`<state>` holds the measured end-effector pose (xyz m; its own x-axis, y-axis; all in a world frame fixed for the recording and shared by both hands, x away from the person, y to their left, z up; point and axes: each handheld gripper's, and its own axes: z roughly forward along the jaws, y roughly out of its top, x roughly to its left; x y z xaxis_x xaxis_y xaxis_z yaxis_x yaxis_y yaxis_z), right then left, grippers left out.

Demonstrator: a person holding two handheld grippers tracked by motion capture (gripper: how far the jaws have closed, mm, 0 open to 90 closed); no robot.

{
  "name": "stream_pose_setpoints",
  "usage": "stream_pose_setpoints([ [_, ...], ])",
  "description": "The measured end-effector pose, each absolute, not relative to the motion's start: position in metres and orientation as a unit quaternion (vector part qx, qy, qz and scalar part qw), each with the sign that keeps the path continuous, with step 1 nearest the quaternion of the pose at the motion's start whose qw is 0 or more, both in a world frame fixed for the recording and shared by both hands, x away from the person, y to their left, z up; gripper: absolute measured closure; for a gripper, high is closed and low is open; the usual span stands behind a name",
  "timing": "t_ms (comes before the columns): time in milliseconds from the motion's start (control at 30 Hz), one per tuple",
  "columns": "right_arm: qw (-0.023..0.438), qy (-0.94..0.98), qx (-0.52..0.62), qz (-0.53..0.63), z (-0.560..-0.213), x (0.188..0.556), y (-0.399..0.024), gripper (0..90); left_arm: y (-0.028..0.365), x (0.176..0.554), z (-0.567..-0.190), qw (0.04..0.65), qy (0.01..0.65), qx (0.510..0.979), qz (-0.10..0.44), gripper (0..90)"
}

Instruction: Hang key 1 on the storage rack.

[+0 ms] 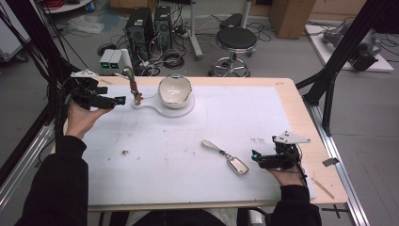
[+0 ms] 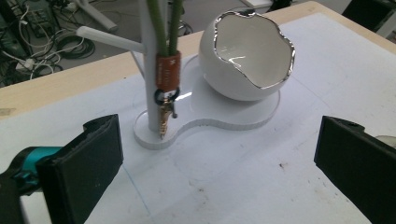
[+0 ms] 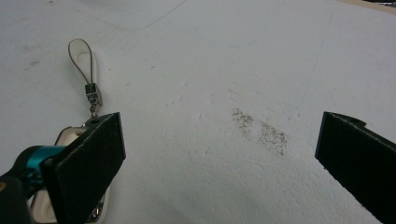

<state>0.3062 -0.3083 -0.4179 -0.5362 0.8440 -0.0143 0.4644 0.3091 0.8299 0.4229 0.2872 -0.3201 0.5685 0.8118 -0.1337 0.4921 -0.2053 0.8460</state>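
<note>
Tabletop scene, read from left to right. At far left the left gripper [image 1: 120,100] is held level, its jaws wide apart with nothing between them, aimed at a white stand [image 2: 154,70]. On that stand hangs a green lanyard [image 2: 168,23] with an orange tag [image 2: 168,70] and a small metal clasp [image 2: 164,114]. Just right of the post, on the same white base [image 2: 233,121], sits an egg-shaped bowl [image 1: 175,91] with a silvered, jagged rim. Nearer and to the right, a keychain [image 1: 226,155] lies flat on the white mat [image 1: 188,155], its strap loop [image 3: 81,58] pointing far-left. The right gripper [image 1: 254,155] rests just right of the keychain, jaws likewise spread and empty. Judged from appearance, the lanyard is light and limp, with a stiffer tag; the tag or clasp probably offers the firmest hold. The bowl looks fragile.
</note>
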Motion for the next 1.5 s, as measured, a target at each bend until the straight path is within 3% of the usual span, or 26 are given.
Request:
stream_pose_setpoints([
  [733,0.233,0.776,0.420,0.408,-0.419,0.307,-0.308,0.7,0.279,0.385,-0.354,0.431,0.408,0.787,0.169,1.7],
  [1500,0.232,0.776,0.421,0.408,-0.420,0.307,-0.308,0.7,0.287,0.341,-0.382,0.440,0.415,0.775,0.183,1.7],
])
